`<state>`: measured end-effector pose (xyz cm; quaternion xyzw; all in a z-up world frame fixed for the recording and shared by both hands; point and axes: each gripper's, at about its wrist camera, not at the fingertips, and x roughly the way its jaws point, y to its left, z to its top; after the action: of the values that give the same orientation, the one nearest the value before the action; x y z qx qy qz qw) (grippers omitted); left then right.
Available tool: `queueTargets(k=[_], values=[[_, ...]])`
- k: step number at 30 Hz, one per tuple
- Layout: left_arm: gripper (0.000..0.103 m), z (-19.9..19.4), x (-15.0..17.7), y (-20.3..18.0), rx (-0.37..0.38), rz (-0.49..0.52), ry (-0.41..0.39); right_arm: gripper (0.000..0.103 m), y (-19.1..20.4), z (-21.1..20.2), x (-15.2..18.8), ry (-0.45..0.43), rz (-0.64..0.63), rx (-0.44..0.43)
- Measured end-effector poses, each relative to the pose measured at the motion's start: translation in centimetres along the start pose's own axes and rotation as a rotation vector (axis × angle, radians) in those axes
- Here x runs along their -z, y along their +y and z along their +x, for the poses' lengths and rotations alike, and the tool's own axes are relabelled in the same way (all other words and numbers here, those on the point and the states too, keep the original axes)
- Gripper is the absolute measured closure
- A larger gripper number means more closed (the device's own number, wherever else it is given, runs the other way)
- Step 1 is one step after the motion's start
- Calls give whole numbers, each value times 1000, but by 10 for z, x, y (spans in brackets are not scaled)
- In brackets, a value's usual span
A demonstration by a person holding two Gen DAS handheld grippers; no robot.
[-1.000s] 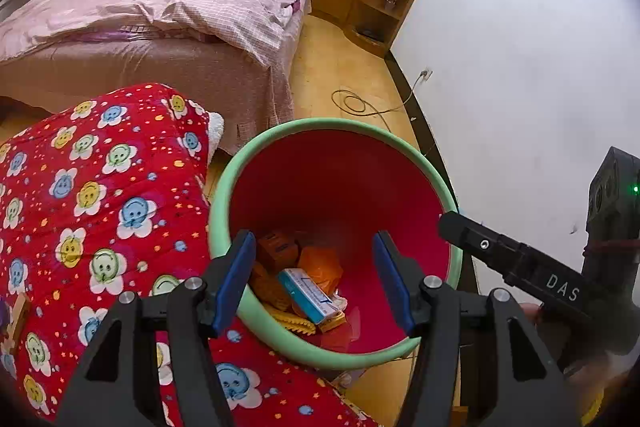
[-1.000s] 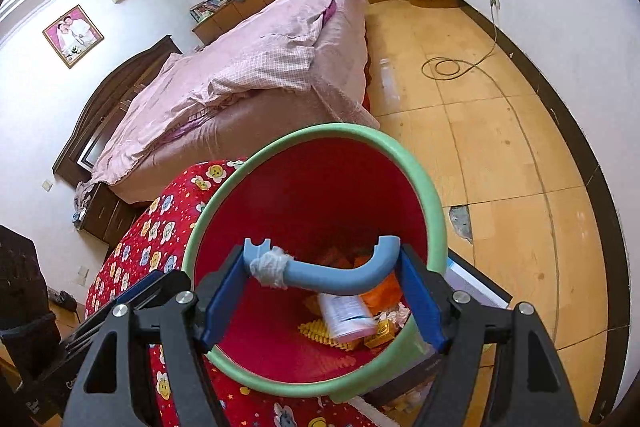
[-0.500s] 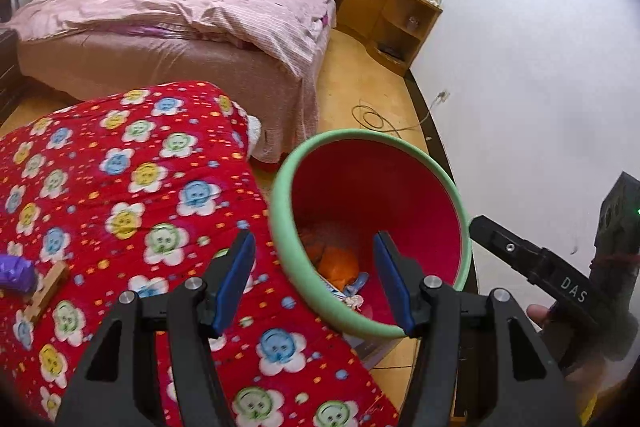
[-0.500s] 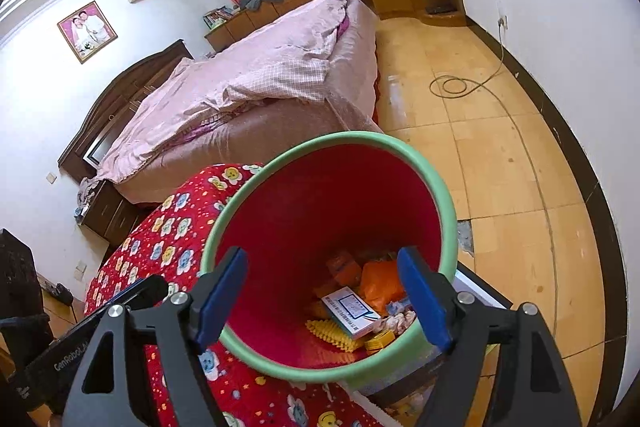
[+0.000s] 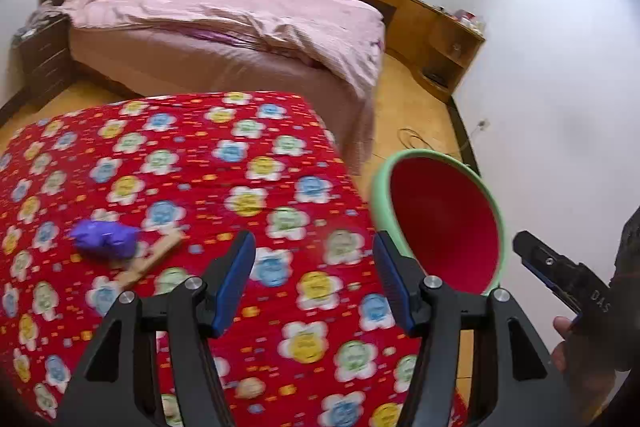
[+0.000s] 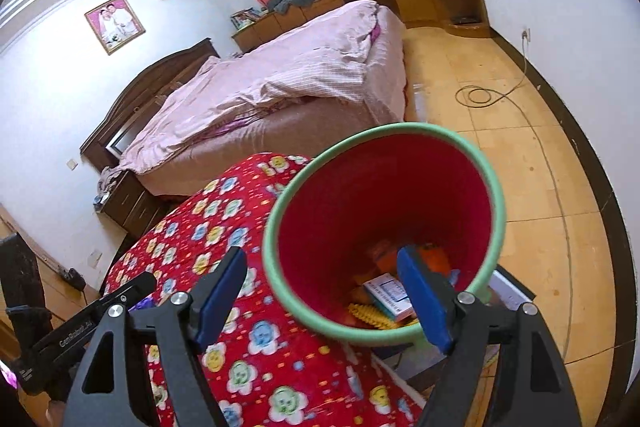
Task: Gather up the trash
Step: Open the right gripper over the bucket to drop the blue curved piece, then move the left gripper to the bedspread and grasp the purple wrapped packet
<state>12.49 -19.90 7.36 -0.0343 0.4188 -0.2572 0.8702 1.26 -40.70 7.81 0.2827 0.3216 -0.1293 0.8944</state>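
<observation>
**Both jaws empty; next piece waits on the red cloth**

The jaws of the right gripper (image 6: 322,297) stand spread wide with nothing between them, and those of the left gripper (image 5: 314,281) stand part-open, also empty.

From largest to smallest: the pink-covered bed (image 5: 224,27) fills the far half of the room. Nearer lies the red flower-print cloth (image 5: 192,163), covering a raised surface that runs right up beside the bin. The bin (image 6: 384,227), red inside with a pale green rim, stands at the cloth's edge; the right wrist view looks down into it and shows trash already at the bottom, a small white box (image 6: 386,297) and a yellow ridged piece (image 6: 368,315) among orange wrappers. On the cloth, well apart from the bin, sits a crumpled purple wrapper (image 5: 105,239), touching or just beside a small wooden stick (image 5: 150,261).

The step in hand looks like going for the purple wrapper with the left gripper. To do it well, bring the pads down either side of the wrapper's bulk, not its loose edge. Keep clear of the stick unless both are meant to go. The cloth is soft, so pressing too deep risks pinching fabric along with the wrapper.
</observation>
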Motion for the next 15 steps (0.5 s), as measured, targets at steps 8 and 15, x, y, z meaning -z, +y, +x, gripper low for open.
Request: queueTargets(k=[8,15], values=[[36,-21,4,59,-95,-75,-23,23,30,7,17,24,-13,-33],[32,-19,7,104,-193,-118,-1,23,51,21,32,58,-17,-49]])
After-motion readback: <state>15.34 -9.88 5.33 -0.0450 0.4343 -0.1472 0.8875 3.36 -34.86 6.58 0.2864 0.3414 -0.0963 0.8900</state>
